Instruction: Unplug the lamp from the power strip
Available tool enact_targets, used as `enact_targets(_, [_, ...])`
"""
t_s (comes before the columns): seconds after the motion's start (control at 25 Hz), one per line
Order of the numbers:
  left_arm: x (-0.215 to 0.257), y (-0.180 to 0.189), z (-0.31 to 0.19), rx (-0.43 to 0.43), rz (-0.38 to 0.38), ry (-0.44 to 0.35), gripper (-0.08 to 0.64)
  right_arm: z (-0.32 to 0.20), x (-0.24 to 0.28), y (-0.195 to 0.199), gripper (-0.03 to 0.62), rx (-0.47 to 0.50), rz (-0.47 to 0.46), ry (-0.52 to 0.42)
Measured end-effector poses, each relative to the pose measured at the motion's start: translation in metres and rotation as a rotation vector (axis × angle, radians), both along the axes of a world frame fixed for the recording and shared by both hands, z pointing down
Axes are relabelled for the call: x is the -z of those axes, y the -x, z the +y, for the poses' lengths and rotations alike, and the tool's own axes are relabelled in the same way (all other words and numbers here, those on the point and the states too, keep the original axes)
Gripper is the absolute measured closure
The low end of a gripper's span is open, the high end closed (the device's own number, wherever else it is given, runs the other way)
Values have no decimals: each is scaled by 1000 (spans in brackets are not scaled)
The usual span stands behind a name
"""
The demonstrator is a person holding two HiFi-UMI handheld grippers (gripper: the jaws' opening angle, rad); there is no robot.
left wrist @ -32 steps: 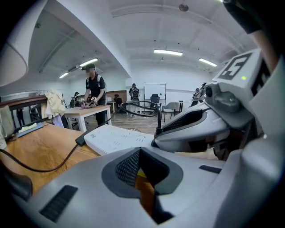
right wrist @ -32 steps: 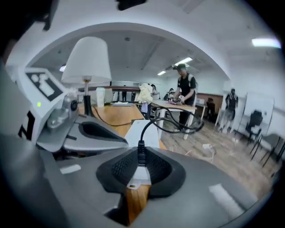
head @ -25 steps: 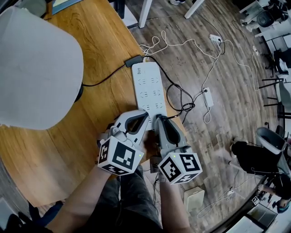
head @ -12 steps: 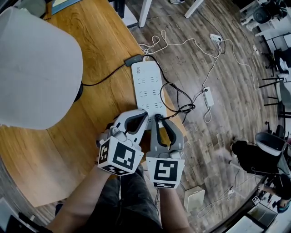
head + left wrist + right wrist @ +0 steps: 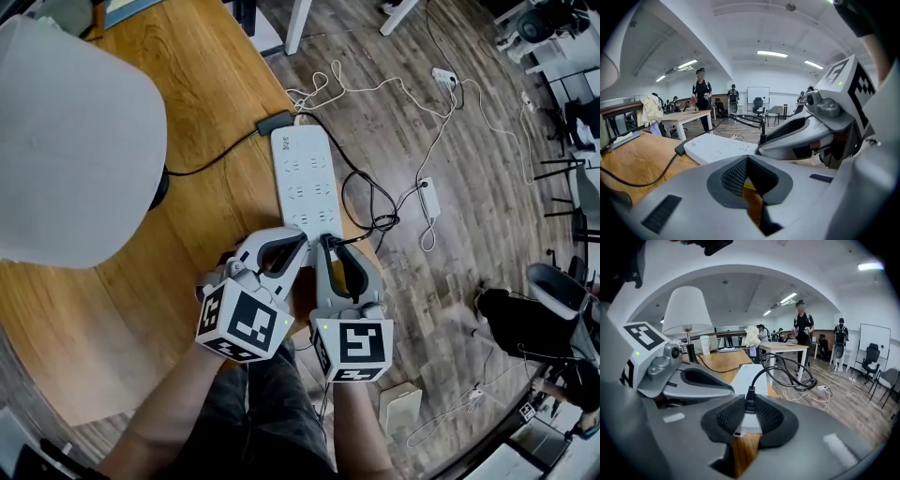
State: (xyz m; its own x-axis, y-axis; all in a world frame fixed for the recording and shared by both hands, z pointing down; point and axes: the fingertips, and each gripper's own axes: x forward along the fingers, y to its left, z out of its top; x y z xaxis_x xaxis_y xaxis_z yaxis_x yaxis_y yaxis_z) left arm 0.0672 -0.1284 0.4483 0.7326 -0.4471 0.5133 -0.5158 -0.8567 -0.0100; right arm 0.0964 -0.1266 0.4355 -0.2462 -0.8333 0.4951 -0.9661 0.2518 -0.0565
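The lamp's white shade (image 5: pixel 66 131) fills the left of the wooden table (image 5: pixel 216 66). A white power strip (image 5: pixel 305 173) lies along the table's right edge. The lamp's black cord (image 5: pixel 361 187) loops off that edge and ends in a plug (image 5: pixel 749 404) at the strip's near end. My right gripper (image 5: pixel 323 242) is shut on this plug, and its pads clamp the black neck and white body. Whether the prongs sit in the socket is hidden. My left gripper (image 5: pixel 300 239) is shut beside it, with its tips at the near end of the strip.
Below the table edge the wooden floor carries white cables and two more small power strips (image 5: pixel 428 199) (image 5: pixel 443 78). A pale box (image 5: pixel 401 408) stands on the floor near my legs. People (image 5: pixel 701 101) and desks are far off in the room.
My right gripper has rolled, so its marker cube now faces up instead of to the right. The cord loop shifted slightly. The left gripper has kept still.
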Motion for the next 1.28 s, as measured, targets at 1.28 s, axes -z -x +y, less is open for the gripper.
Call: enact_targets(1.28, [-5, -7, 4, -20, -33, 22, 565, 6, -2, -5, 529, -44, -62, 19])
